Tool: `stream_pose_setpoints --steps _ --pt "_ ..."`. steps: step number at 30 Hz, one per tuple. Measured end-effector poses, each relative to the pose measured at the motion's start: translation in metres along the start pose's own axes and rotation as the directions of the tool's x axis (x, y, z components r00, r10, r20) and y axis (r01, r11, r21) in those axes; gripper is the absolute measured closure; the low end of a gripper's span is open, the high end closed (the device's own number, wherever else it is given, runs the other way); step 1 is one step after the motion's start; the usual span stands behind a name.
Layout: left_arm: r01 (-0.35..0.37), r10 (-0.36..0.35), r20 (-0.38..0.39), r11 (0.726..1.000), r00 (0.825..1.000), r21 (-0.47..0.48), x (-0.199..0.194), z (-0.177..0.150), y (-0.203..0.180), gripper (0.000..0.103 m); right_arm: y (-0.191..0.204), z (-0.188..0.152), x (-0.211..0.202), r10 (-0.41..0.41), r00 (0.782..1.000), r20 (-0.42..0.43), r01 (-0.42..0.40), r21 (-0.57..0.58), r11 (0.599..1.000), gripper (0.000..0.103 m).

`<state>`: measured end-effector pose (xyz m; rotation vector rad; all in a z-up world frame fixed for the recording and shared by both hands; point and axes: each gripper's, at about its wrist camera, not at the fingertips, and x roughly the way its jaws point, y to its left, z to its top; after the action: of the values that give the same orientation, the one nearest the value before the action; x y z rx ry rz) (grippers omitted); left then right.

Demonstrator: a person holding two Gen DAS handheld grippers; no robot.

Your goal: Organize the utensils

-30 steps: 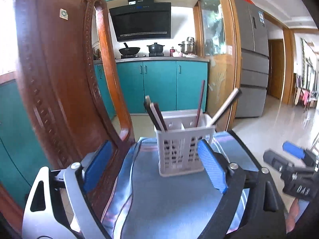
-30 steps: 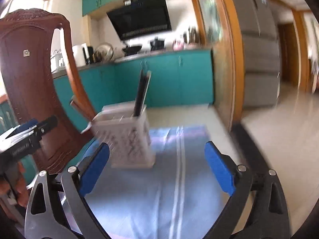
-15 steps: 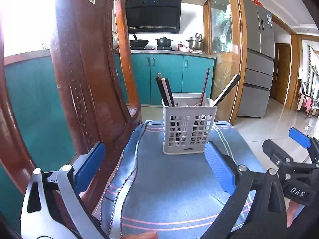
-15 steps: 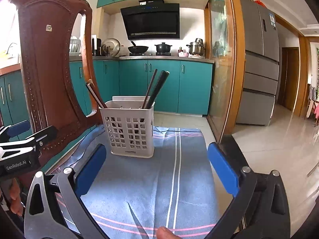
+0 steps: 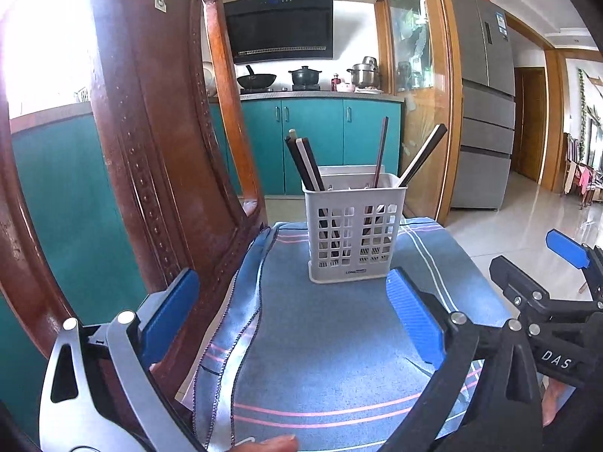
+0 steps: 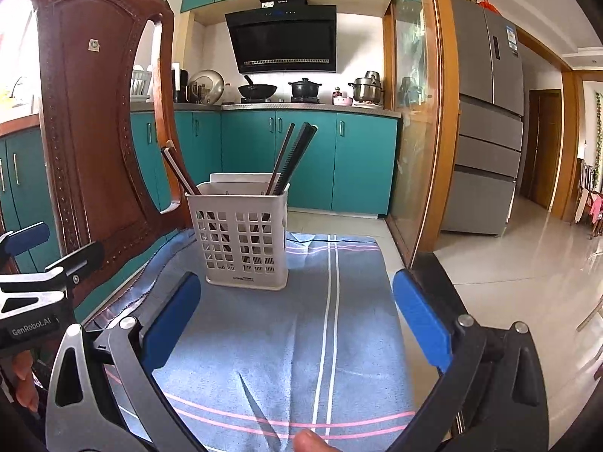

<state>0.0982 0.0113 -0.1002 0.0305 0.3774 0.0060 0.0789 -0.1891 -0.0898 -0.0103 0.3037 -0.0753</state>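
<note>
Having widened since earlier, both tools, left [image 5: 292, 314] and right [image 6: 296, 318], apart and empty before the utensil basket [image 5: 354, 231].

Materials and finish
White matt plastic basket [image 5: 354, 229] on woven blue cloth [image 5: 331, 339]; glossy carved wooden chair [image 6: 94, 128]; glossy floor tiles [image 6: 527, 263].

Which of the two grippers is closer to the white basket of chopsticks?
Neither clearly: both hang open, short of the basket. The left gripper faces it almost straight on; the right gripper has it ahead, slightly to its left.
</note>
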Motion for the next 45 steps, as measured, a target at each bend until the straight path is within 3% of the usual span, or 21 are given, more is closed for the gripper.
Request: stream_pose_setpoints --steps 45 --pt "-0.005 0.005 -0.011 1.000 1.000 -0.003 -0.0009 -0.0033 -0.0063 0.004 0.0031 -0.0052 0.0002 -0.002 1.000 -0.010 0.001 -0.021 1.000 0.003"
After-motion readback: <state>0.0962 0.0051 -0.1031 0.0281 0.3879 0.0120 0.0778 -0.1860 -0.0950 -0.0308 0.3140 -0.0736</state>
